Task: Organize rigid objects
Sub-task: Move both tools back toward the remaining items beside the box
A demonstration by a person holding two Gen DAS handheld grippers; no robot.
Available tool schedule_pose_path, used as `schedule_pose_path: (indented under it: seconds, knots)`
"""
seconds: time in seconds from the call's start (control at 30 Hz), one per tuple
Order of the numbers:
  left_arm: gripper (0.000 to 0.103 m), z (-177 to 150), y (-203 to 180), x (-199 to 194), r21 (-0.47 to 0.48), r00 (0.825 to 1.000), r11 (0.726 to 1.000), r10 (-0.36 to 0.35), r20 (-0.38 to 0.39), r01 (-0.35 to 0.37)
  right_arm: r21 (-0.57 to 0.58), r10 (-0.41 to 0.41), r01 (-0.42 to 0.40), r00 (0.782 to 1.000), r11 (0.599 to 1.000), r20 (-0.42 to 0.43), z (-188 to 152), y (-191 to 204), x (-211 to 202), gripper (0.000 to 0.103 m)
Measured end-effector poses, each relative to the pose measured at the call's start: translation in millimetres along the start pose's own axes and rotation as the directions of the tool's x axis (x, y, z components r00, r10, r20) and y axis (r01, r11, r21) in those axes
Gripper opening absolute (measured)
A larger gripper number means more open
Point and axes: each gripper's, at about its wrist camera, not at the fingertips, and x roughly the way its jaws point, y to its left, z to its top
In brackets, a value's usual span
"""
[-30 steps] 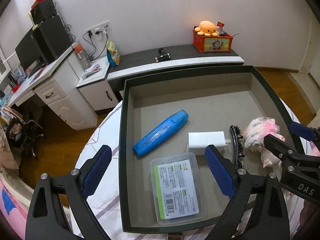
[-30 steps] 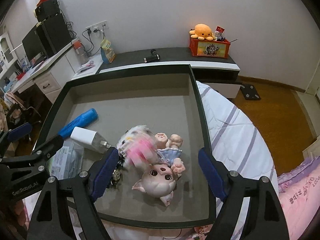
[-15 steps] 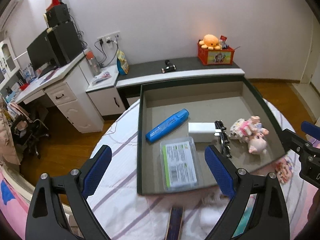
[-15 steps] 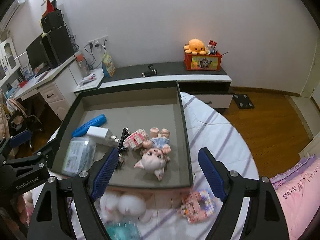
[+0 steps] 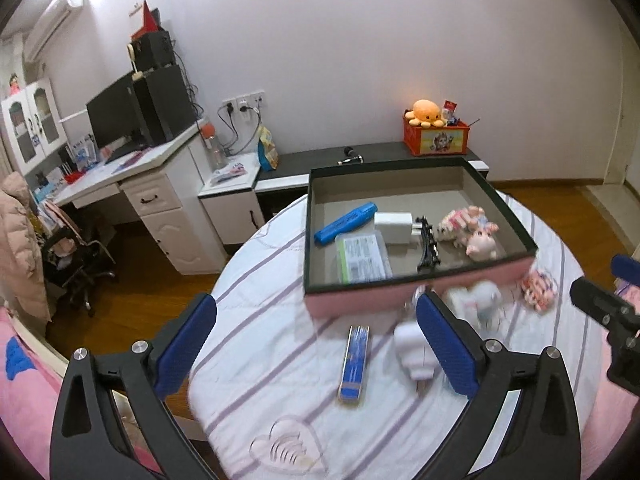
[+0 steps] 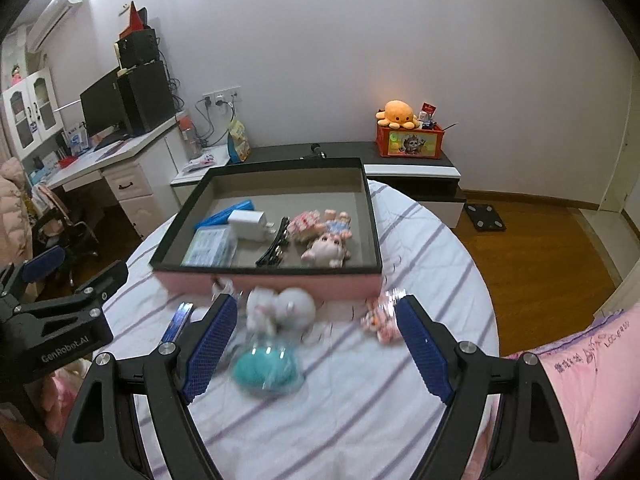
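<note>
Both tongs have drawn back from the box (image 5: pixel 420 292), so the round striped tabletop (image 5: pixel 280 360) before it now shows. Left tongs (image 5: pixel 316 344) are opening, nothing between them; right tongs (image 6: pixel 316 340) stand apart, empty.

Left view alone shows a blue rectangular tin (image 5: pixel 354 364) and a white plug (image 5: pixel 412 354) lying on the cloth. Right view alone shows a teal object in clear wrap (image 6: pixel 266 368), blurred.

Box: pink outer wall, black rim, grey floor. Inside, left to right: blue marker (image 5: pixel 346 222), clear labelled case (image 5: pixel 362 258), white charger (image 5: pixel 392 226), black hair clip (image 5: pixel 428 246), pink doll (image 5: pixel 470 232). A white plush (image 6: pixel 280 306) sits just outside the front wall.

"GenRobot.AI" reads on the left tongs in the right view.
</note>
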Motion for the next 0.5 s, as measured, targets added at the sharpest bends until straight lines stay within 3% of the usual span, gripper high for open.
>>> schedule_pose_path:
  seconds: [0.27, 0.5]
  knots:
    - [0.103, -31.5, 3.5, -40.0, -0.021, 0.999, 1.0, -0.022, 0.03, 0.022, -0.022, 0.002, -0.001, 1.0, 1.0, 0.018, -35.7, 6.8, -37.9, 0.084]
    - [0.103, -46.0, 3.4, -58.2, -0.017, 0.999, 1.0, -0.024, 0.042, 0.025, -0.038, -0.005, 0.006, 0.999, 0.999, 0.032, -46.1, 12.3, -54.6, 0.084]
